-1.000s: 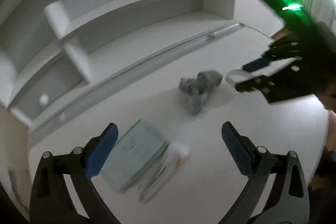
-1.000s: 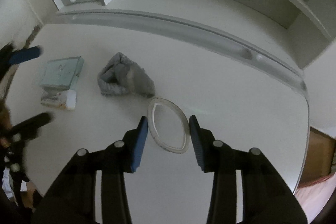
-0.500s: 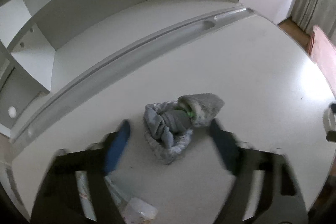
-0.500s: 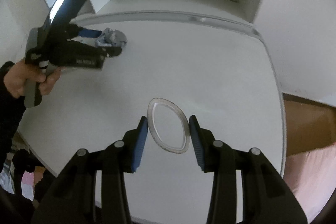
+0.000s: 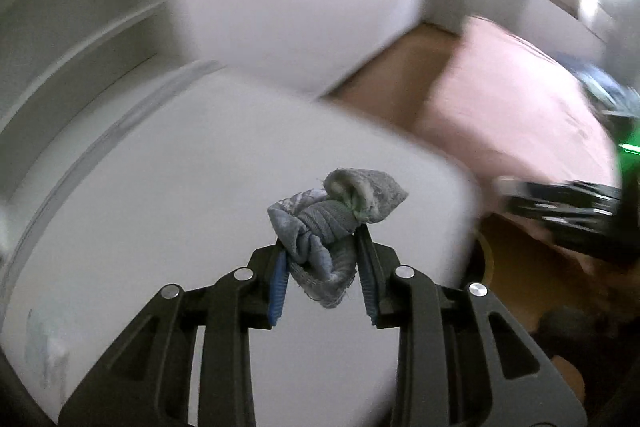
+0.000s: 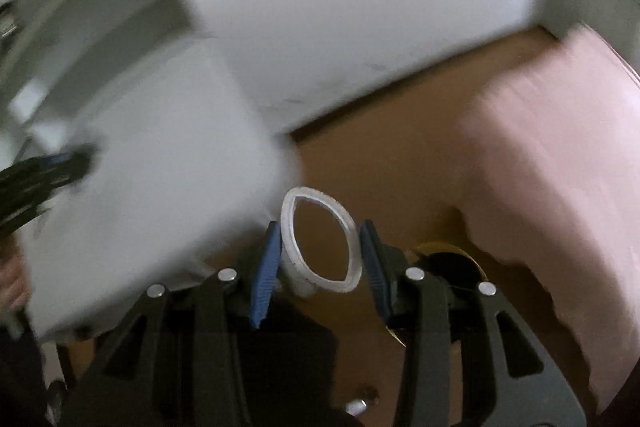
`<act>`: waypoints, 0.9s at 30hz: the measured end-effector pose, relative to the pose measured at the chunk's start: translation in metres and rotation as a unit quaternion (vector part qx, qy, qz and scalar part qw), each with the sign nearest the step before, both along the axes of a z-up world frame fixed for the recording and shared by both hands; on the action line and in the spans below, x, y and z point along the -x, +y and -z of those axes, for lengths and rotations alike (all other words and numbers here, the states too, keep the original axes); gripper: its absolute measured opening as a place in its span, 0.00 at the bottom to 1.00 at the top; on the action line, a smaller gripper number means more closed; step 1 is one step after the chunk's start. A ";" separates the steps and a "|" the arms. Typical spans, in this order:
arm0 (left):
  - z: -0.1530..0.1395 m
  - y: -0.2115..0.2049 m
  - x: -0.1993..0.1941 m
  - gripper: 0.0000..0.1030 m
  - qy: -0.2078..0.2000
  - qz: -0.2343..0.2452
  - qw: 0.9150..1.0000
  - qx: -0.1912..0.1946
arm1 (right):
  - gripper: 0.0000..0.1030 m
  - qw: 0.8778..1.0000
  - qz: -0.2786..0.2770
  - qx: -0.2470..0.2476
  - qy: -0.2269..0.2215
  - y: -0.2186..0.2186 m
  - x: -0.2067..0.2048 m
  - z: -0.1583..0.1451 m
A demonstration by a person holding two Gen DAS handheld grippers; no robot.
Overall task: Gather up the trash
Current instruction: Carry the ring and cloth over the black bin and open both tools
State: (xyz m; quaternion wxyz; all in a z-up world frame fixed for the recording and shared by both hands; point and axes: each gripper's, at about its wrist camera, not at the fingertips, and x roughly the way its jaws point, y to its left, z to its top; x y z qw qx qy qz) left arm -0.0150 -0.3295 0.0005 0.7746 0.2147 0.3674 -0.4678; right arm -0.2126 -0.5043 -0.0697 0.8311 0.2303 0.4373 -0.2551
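Note:
My left gripper [image 5: 322, 259] is shut on a crumpled grey cloth wad [image 5: 332, 223] and holds it above the white table [image 5: 200, 167], near the table's right edge. My right gripper [image 6: 318, 253] is shut on a squashed white plastic cup [image 6: 320, 247], seen from its open rim, and holds it past the table's corner [image 6: 160, 167] over the brown floor [image 6: 400, 147]. The right gripper also shows blurred at the right of the left wrist view [image 5: 568, 203]. The left gripper shows blurred at the left of the right wrist view [image 6: 40, 175].
A pink bed or cushion [image 6: 560, 167] stands to the right over the floor. A dark round opening with a yellow rim [image 6: 452, 259] lies below the right gripper; it also shows in the left wrist view [image 5: 484, 259]. White shelves [image 5: 80, 27] and a white wall [image 6: 360, 7] stand behind the table.
My left gripper closed on the grey cloth, lifted it and swung right toward the table edge. My right gripper carried the cup off the table and out over the floor.

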 end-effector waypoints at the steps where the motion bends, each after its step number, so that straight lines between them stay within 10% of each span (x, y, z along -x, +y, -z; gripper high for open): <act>1: 0.001 -0.017 0.025 0.29 -0.007 0.027 1.000 0.004 | 0.39 1.000 0.023 -0.006 0.005 -0.011 0.015 0.009; 9: 0.080 -0.125 0.140 0.29 0.023 0.141 0.990 -0.011 | 0.39 0.989 0.138 -0.049 0.031 -0.079 0.085 0.067; 16: 0.191 -0.194 0.140 0.29 0.060 0.114 0.989 -0.070 | 0.39 0.975 0.187 -0.094 0.071 -0.123 0.088 0.123; 27: 0.247 -0.205 0.133 0.29 0.115 0.102 0.985 -0.083 | 0.39 0.971 0.185 -0.129 0.075 -0.127 0.080 0.151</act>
